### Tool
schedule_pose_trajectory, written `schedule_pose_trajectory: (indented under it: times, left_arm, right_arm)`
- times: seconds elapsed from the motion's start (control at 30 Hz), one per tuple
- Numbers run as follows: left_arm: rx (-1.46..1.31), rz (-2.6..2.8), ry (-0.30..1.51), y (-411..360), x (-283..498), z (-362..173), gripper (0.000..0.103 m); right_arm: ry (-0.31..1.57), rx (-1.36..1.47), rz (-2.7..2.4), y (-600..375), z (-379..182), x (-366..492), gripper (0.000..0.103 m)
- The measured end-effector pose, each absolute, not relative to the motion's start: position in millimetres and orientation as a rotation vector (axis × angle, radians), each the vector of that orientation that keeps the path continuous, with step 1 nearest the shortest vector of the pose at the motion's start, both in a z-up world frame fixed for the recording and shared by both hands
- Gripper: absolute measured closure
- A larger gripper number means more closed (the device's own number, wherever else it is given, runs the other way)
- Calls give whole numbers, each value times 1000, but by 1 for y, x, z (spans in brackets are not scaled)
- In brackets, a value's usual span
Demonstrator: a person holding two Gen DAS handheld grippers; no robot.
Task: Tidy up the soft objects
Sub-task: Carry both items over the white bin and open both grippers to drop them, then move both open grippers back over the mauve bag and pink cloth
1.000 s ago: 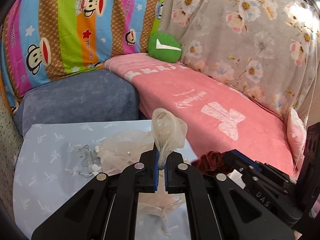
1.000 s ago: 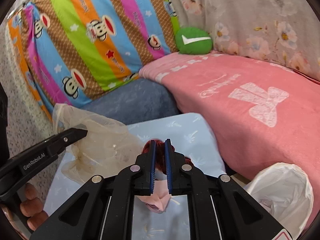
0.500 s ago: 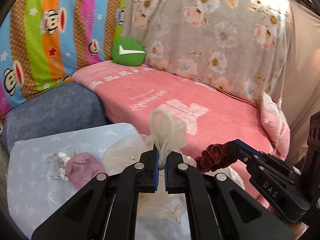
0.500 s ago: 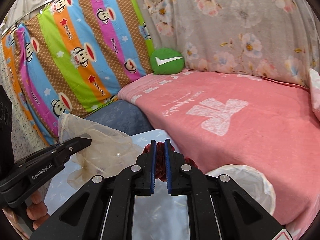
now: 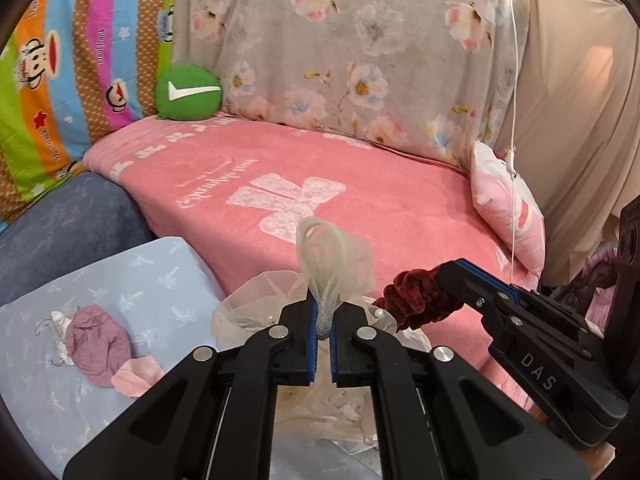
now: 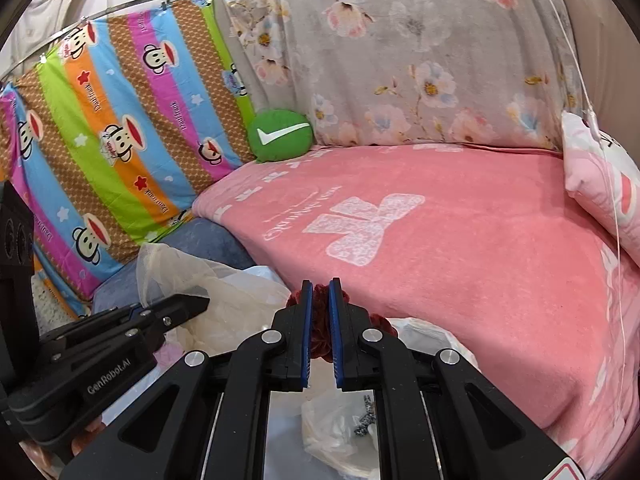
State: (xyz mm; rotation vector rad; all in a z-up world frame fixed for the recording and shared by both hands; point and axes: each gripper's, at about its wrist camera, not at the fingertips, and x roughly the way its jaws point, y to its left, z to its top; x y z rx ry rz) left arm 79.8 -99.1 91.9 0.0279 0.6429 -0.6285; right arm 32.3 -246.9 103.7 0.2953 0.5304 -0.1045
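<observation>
My left gripper (image 5: 323,320) is shut on the bunched top of a sheer beige mesh bag (image 5: 334,258), whose body hangs below. The same mesh bag (image 6: 208,292) shows left of centre in the right wrist view. My right gripper (image 6: 319,304) is shut on a dark red velvet scrunchie (image 6: 318,322). In the left wrist view that scrunchie (image 5: 416,296) hangs just right of the bag, above a white bag-lined bin (image 6: 432,336). On the light blue cloth (image 5: 160,280) lie a mauve soft piece (image 5: 98,344), a pink piece (image 5: 136,376) and a small white clip item (image 5: 56,320).
A pink blanket (image 5: 360,200) covers the bed behind, with a green round cushion (image 5: 188,92) at its far corner and a pink-white pillow (image 5: 508,204) at the right. A blue-grey cushion (image 5: 60,220) lies left. Striped monkey-print and floral sheets hang behind.
Both grippers have lifted and swung right with their loads. The scrunchie rose off the blue cloth and the mauve and pink pieces came into sight on it.
</observation>
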Motion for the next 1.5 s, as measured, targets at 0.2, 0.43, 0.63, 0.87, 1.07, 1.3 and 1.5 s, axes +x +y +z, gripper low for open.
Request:
schedule_pose_trajectory:
  times: [0.2,0.43,0.63,0.87,1.07,1.3,1.5]
  left_arm:
    - [41,-654,664,-119,76,82,97]
    - [49,-573,638,-122,73,80,33]
    - [55,-561,639,-120,75,79,33]
    - [48,-545,645,-114,75,76,33]
    - [36,-525,657,-103,78,71,33]
    - [12,-493,671,-84,82,66,33]
    - [-13,-461,676,-65,86,61,33]
  right_arm:
    - [544,299,-131,-262,96,28,95]
    - [538,297,-152,-268,92,25,92]
    - [545,309,-144,-268,88,26,89]
    - [553,306,-124,-256,86,26,82]
    - [561,306,-108,-248,82,29,77]
    - [578,291,-84,-231,77,35,74]
    - [598,277,-57,-212,71,42,74]
